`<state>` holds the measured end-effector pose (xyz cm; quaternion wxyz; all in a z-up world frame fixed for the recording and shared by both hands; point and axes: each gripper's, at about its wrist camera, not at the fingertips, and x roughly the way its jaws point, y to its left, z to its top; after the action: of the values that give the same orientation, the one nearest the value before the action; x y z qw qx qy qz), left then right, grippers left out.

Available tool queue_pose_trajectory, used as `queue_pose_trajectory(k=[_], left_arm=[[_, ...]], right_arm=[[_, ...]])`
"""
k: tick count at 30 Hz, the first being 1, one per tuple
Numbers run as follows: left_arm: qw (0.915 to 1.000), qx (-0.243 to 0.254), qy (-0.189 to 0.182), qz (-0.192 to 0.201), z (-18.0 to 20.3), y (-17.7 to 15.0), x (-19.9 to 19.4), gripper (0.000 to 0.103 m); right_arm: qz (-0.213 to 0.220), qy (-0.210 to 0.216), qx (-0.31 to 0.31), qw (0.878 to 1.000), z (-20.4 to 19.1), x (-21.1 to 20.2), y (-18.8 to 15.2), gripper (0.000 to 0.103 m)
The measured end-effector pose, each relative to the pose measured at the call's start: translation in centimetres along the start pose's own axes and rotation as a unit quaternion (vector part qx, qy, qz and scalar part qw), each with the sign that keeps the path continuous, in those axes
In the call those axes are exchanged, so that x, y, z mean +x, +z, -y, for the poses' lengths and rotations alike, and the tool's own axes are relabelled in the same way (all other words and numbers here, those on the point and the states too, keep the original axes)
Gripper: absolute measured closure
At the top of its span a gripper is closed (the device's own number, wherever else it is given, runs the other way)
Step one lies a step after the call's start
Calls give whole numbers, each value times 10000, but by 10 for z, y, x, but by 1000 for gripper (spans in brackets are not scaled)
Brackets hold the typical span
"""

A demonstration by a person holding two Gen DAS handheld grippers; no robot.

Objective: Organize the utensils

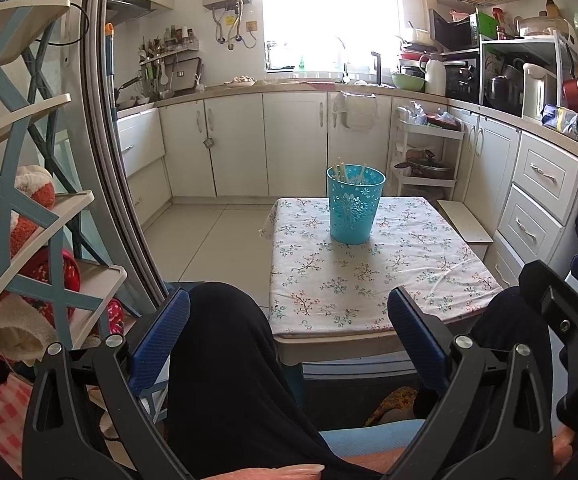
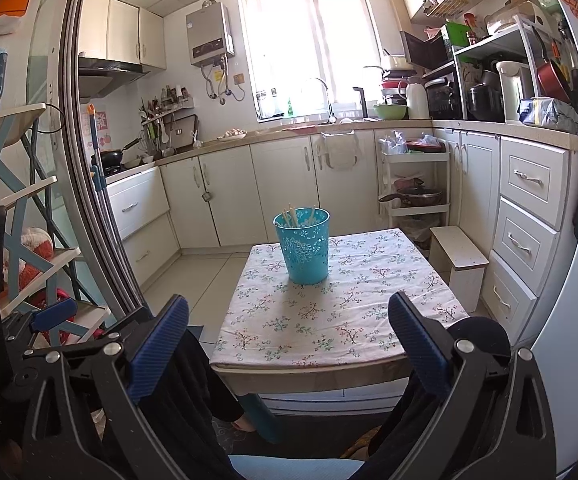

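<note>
Both grippers, left and right, wide and empty, near table edge; chopsticks in far teal bin; bare foot only in right view.

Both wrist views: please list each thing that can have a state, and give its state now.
Left gripper: open, holding nothing.
Right gripper: open, holding nothing.
Blue basket: upright on the table, far from both grippers.
Chopsticks: standing inside the basket, tips above the rim.
Tablecloth: spread flat over the table.
Lower cabinet doors: shut.
Drawers on the right: shut.
</note>
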<state>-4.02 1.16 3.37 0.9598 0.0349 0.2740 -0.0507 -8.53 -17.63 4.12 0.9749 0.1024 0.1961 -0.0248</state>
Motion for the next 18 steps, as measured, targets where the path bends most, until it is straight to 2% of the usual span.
queue_pose_trajectory(k=[18], left_arm=[[10000, 62, 4, -67, 1, -1, 7, 8]], right_arm=[[-44, 2, 40, 10000, 7, 0, 1, 7]])
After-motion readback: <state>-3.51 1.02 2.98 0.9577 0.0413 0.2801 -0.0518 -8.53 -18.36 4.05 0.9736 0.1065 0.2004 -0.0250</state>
